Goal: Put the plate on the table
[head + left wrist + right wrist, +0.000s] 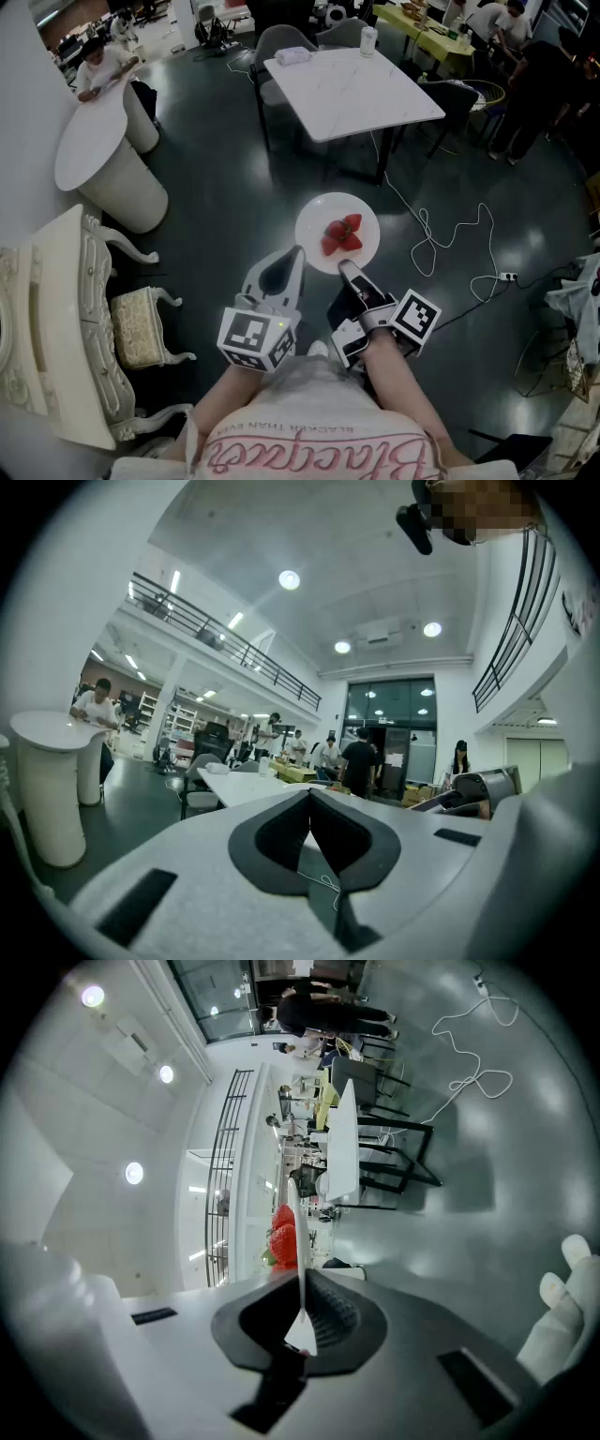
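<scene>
Left of the plate (315,216), the left tool (298,251) is pinched together, empty. The plate, carrying strawberries (343,234), is over the floor, its near rim clamped in the right tool (345,269). The bench (356,89) lies well beyond the plate's far edge, with nothing between. A cable (441,239) trails to the plate's right.

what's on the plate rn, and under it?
On the plate: red strawberries, near its middle. The right gripper pinches its near rim. Beneath is dark floor; the patch directly below is covered by the plate.
</scene>
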The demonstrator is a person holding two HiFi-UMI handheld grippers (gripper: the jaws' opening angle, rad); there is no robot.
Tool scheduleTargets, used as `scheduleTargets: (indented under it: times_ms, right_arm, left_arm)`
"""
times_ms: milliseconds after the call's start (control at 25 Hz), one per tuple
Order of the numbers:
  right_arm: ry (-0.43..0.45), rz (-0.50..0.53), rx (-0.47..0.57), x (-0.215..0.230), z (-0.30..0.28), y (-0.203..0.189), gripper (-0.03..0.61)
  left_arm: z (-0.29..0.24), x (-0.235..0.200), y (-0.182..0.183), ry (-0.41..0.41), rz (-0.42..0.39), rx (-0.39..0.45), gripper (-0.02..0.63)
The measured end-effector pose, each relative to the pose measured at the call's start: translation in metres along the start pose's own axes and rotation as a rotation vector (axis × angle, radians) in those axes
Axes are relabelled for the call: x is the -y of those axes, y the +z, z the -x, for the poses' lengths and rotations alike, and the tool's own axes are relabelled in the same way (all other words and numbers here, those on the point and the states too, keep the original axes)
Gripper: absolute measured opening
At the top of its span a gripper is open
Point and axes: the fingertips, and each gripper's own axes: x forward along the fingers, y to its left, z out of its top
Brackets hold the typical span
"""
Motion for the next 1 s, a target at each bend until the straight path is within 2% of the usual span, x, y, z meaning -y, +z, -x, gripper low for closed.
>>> scheduleTargets:
  times_ms: [360,600,760,1000]
  right_arm:
    - [-0.004,0.002,-0.025,0.008,0.007,0.009,0.012]
    - [-0.003,-0.002,-0.032,0.015,0.005,0.009,0.012]
    - [0.003,-0.003,-0.036,0.014,0.011,0.029,0.012]
    - [0.019,-0.006,-0.04,0.014,-0.009,0.052,0.012]
  left_arm:
    - [-0.004,0.008,-0.002,0.033,-0.013,0.018,0.005]
    - [-0.008,0.002,-0.01,0.052,0.01,0.013,0.005]
    - [-0.023,0.013,-0.006,0.059,-0.002,0.018,0.005]
    - [-0.055,0.009,-0.006,0.046,-0.01,0.025,0.005]
